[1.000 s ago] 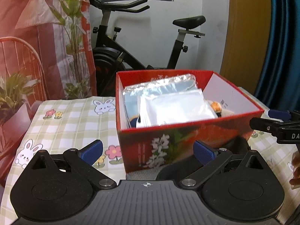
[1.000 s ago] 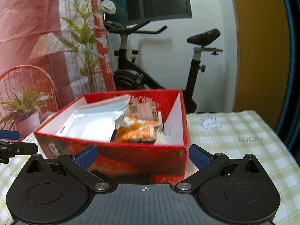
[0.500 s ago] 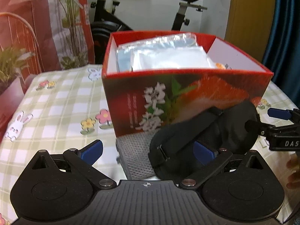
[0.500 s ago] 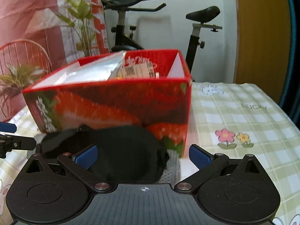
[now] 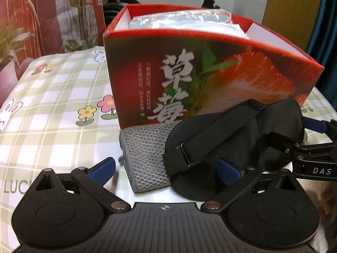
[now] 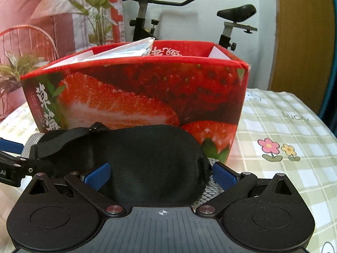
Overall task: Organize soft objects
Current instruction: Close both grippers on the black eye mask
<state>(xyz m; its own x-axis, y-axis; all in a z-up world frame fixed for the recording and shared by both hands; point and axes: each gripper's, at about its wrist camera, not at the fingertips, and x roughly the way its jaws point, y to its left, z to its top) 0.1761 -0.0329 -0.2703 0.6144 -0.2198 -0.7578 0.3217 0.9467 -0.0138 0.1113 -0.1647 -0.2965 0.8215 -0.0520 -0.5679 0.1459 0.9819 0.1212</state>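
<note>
A black sleep mask [image 5: 231, 139] with a strap lies on a grey knitted cloth [image 5: 145, 156], right in front of the red strawberry box [image 5: 210, 80]. My left gripper [image 5: 166, 168] is open, low over the table, its fingers either side of the cloth and the mask's left end. My right gripper [image 6: 161, 174] is open with its fingers astride the mask [image 6: 147, 158]; the grey cloth [image 6: 210, 191] peeks out under it. The box [image 6: 147, 97] holds clear plastic packets [image 5: 183, 21]. Each gripper shows at the edge of the other's view.
The table has a green checked cloth with flowers and rabbits [image 5: 52, 105]. Behind it stand an exercise bike [image 6: 160, 14], a red wire chair [image 5: 19, 21], a potted plant [image 6: 14, 73] and a wooden door [image 6: 303, 35].
Both grippers have dropped from above the box rim to table level and moved closer. The mask and grey cloth, earlier mostly hidden, now lie between the open fingers.
</note>
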